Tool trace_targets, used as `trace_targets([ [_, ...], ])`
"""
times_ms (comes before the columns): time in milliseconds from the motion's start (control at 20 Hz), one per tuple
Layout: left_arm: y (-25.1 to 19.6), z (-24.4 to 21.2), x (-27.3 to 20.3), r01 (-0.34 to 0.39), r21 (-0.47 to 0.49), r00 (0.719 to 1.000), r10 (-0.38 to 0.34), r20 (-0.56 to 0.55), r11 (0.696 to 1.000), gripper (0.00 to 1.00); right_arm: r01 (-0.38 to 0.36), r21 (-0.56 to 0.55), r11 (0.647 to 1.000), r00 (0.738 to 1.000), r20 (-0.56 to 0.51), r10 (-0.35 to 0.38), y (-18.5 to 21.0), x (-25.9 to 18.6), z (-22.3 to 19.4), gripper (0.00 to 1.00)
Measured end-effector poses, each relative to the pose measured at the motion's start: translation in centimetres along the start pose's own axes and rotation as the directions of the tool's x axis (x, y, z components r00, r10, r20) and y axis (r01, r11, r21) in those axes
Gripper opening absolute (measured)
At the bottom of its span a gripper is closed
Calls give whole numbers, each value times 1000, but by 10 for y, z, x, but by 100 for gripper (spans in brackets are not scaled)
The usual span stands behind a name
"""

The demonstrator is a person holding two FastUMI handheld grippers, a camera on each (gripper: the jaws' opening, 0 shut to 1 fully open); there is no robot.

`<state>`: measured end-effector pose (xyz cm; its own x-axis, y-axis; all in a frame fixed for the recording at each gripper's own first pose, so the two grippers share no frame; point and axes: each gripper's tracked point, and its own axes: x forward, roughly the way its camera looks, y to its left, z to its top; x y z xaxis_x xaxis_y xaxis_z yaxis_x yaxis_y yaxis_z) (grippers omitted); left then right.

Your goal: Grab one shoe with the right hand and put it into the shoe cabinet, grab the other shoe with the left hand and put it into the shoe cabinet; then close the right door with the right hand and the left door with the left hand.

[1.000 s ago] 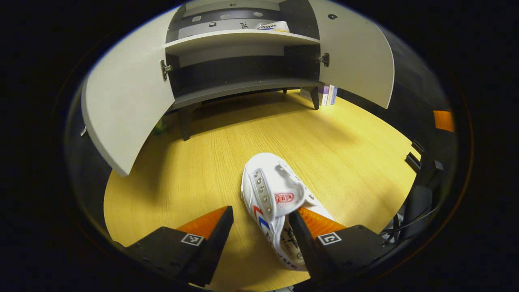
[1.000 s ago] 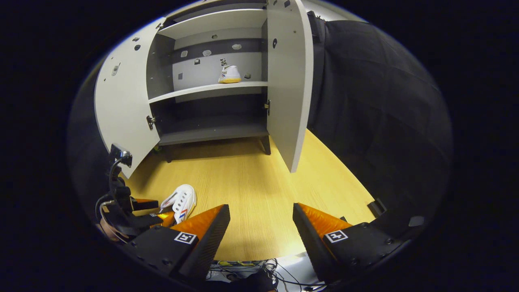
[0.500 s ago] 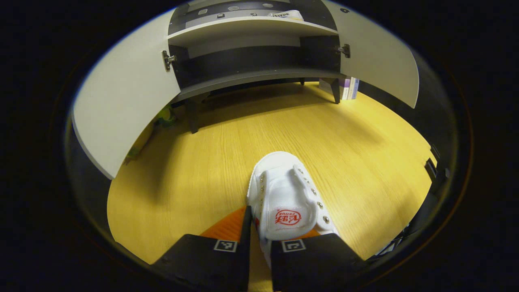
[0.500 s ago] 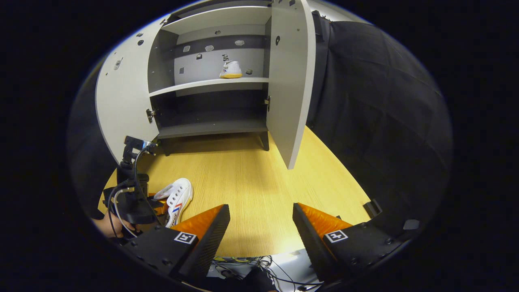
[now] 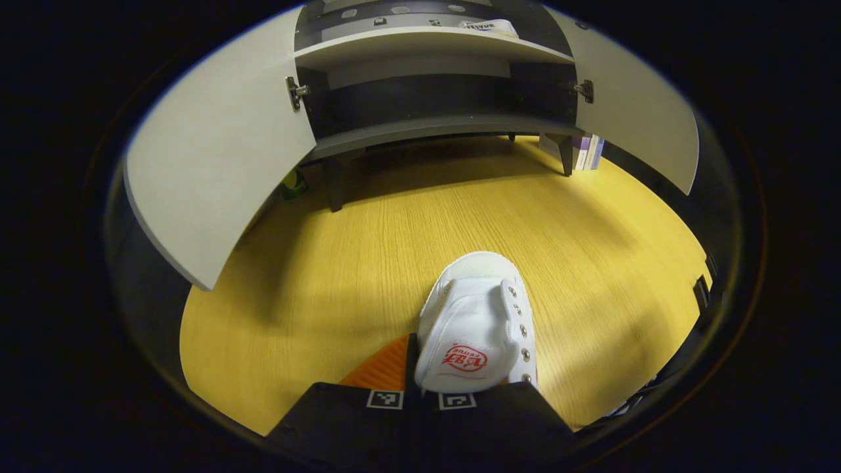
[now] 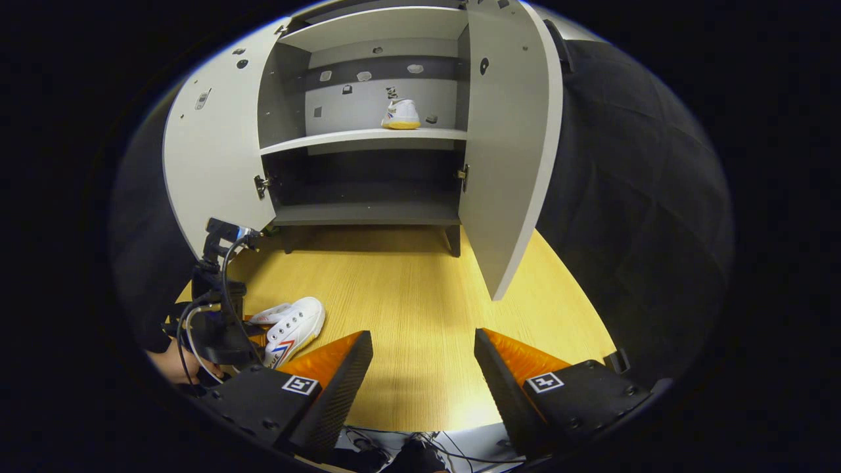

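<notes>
A white canvas shoe [image 5: 476, 322] lies on the yellow wooden floor, toe pointing at the open shoe cabinet [image 5: 433, 125]. My left gripper [image 5: 420, 378] is shut on the shoe's side at the heel end. In the right gripper view, the same shoe [image 6: 297, 325] sits low on the left with the left gripper [image 6: 220, 328] and a hand [image 6: 172, 364] behind it. My right gripper [image 6: 424, 368] hangs open over bare floor, holding nothing. A second white shoe [image 6: 401, 115] stands on the cabinet's upper shelf [image 6: 361, 139], also visible as a shoe [image 5: 489, 27] in the left gripper view.
Both cabinet doors stand wide open: the left door [image 5: 217, 151] and the right door [image 5: 640, 125]. The lower shelf [image 6: 368, 211] holds nothing. Some books [image 5: 587, 152] lean by the cabinet's right leg; a green object [image 5: 292, 184] sits behind the left door. Cables [image 6: 394, 440] trail below.
My left gripper has shut on the shoe, and the shoe has turned its toe toward the cabinet. The right gripper stayed open and its view swung slightly.
</notes>
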<state>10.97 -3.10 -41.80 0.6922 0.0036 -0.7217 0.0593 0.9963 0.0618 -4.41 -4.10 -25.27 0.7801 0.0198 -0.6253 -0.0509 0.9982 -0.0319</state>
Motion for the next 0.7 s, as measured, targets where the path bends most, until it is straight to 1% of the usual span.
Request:
trace_targets([
  [200,8,34,-32,-24,-74,999,26,29,997,5,-43,-26,999,999,23,44,2,6,8,99],
  [300,11,60,-52,-30,-85,998,35,57,996,5,-62,-44,997,997,50,65,1,7,13,99],
  [400,13,94,-73,-42,-56,993,48,106,998,5,-80,-69,994,993,86,86,0,5,19,99],
  [500,14,132,-92,-50,-40,986,56,157,998,5,-116,-92,989,987,99,125,6,5,20,99],
  [700,12,211,-123,-31,-101,968,55,247,994,5,-180,-129,975,976,96,193,15,10,16,99],
])
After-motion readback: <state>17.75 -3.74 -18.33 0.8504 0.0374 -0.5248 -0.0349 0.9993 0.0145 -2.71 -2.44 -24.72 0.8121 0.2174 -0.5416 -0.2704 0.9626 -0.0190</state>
